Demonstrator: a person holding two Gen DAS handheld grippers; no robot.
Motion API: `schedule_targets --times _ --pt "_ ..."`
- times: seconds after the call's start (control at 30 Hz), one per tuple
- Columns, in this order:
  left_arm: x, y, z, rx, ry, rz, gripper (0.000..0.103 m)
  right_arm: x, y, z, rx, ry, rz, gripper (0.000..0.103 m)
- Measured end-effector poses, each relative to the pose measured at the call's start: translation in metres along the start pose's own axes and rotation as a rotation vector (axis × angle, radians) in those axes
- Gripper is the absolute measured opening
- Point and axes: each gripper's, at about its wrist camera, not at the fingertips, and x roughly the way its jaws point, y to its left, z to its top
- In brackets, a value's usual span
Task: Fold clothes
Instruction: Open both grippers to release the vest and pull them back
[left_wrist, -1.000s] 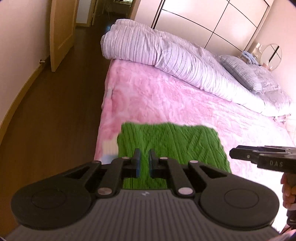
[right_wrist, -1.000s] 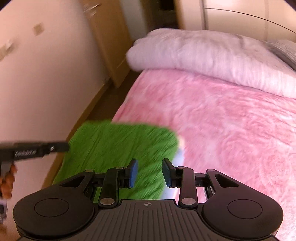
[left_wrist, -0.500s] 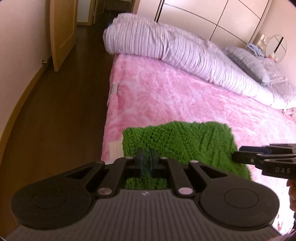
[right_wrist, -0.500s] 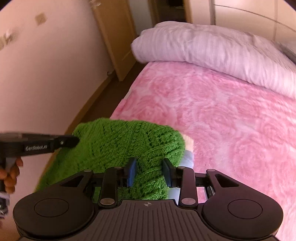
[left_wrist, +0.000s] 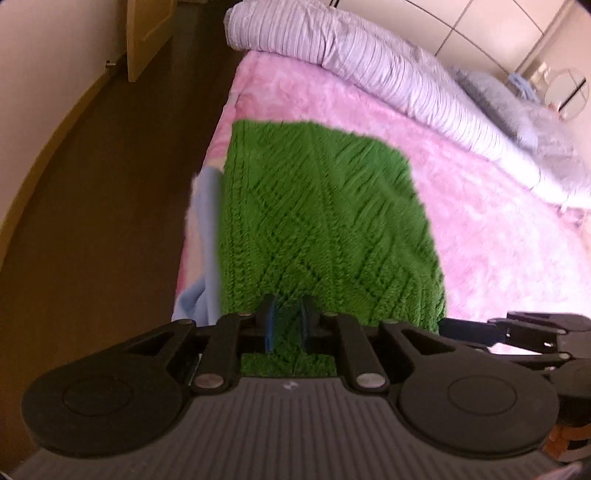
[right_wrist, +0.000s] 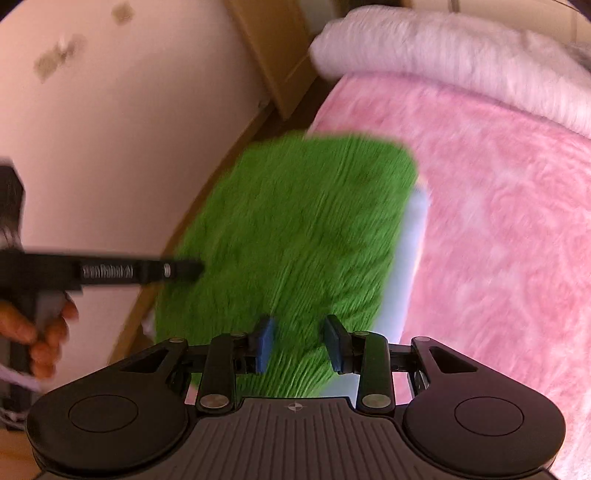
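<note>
A folded green knitted sweater (left_wrist: 325, 221) lies near the left edge of the pink bed blanket (left_wrist: 498, 240). Its near edge runs in between the fingers of my left gripper (left_wrist: 289, 325), whose jaws are opening and stand a little apart around the knit. In the right wrist view the sweater (right_wrist: 295, 229) is blurred. My right gripper (right_wrist: 300, 343) holds its near right part, with green knit filling the gap between the blue pads. The left gripper (right_wrist: 177, 269) reaches in from the left there, held by a hand (right_wrist: 37, 332). The right gripper (left_wrist: 461, 328) shows at the sweater's right corner.
A light blue cloth (left_wrist: 207, 229) sticks out from under the sweater on the side by the bed's edge (right_wrist: 410, 251). A rolled striped duvet (left_wrist: 369, 62) lies along the far side of the bed. Dark floor (left_wrist: 110, 184) and a wooden door (left_wrist: 147, 33) are on the left.
Both grippers have travelled together with the sweater. It was bunched and raised; now it spreads flat and reaches farther up the bed. The left jaws have widened.
</note>
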Motion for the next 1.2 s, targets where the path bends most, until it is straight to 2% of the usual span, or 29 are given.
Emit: schedule_targets --times 0.07,0.17,0.23,0.37,0.53,0.6,0.7,0.8,1.07,1.2 --pt "-0.004 -0.002 -0.002 -0.012 -0.004 0.016 0.011 0.004 0.005 -0.006 -0.018 -0.005 -0.022 0.035" --pt "-0.025 -0.013 -0.004 0.005 -0.006 0.049 0.012 -0.012 0.009 -0.004 0.002 -0.030 -0.032 0.035" --pt "-0.042 -0.024 -0.006 0.018 -0.010 0.073 0.019 -0.027 0.011 -0.004 0.025 -0.033 -0.032 0.035" --pt "-0.078 -0.050 -0.007 0.045 -0.016 0.157 0.023 -0.060 0.020 -0.008 0.047 -0.038 -0.032 0.035" --pt "-0.120 -0.081 -0.016 0.034 -0.045 0.247 0.036 -0.096 0.030 -0.008 0.039 -0.020 -0.041 0.035" --pt "-0.137 -0.095 -0.023 0.021 -0.065 0.273 0.038 -0.112 0.031 -0.007 0.029 -0.023 -0.044 0.035" --pt "-0.157 -0.118 -0.034 -0.001 -0.093 0.311 0.045 -0.134 0.027 -0.007 0.022 -0.047 -0.018 0.035" --pt "-0.171 -0.144 -0.047 -0.023 -0.117 0.352 0.047 -0.155 0.020 -0.008 -0.013 -0.060 0.008 0.035" --pt "-0.189 -0.216 -0.079 -0.189 -0.159 0.442 0.050 -0.200 -0.011 -0.019 -0.139 -0.043 0.079 0.035" --pt "-0.187 -0.243 -0.095 -0.222 -0.175 0.475 0.050 -0.214 -0.029 -0.025 -0.214 -0.030 0.090 0.035"
